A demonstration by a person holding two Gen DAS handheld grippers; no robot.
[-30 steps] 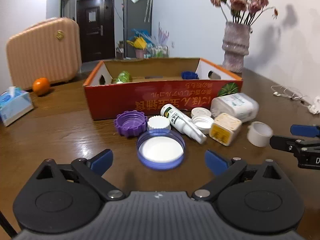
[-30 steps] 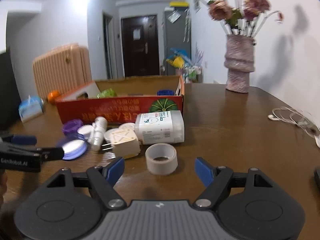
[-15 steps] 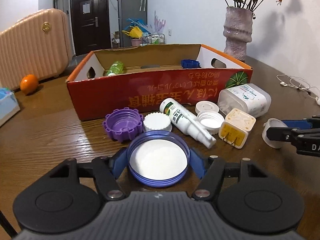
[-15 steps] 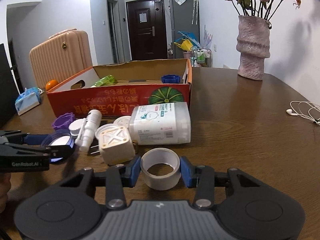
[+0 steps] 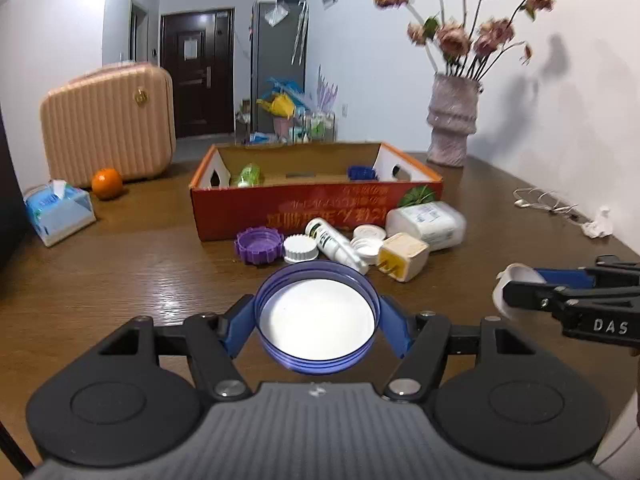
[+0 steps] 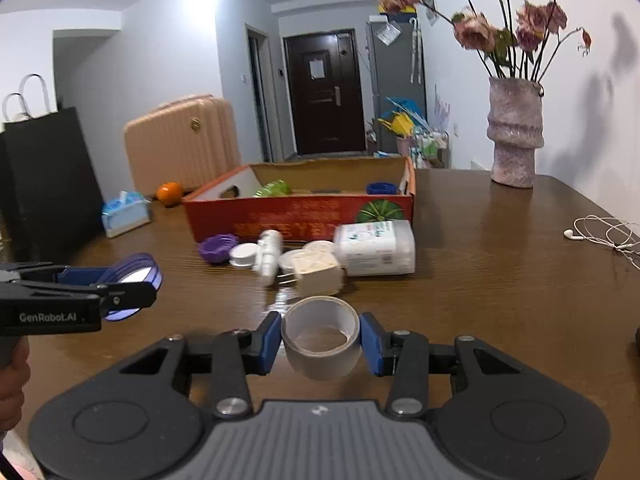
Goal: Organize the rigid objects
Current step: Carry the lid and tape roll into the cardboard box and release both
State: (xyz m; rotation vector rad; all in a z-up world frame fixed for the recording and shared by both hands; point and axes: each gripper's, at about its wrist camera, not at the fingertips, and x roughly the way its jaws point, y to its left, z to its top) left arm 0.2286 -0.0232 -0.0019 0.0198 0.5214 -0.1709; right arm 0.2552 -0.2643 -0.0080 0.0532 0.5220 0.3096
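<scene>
The left claw [image 5: 317, 322] pinches a blue lid [image 5: 316, 316] above the bench [image 5: 120, 272]. The right claw [image 6: 320, 338] clamps a tape roll [image 6: 322, 336], also lifted.

Lettering on the orange cardboard box [image 5: 316, 210] blurs beyond reading; the flowers [image 6: 516, 20] run past the top edge; a black paper bag [image 6: 48, 184] is cropped at left; the green item [image 5: 248, 174] inside the box stays unidentifiable
</scene>
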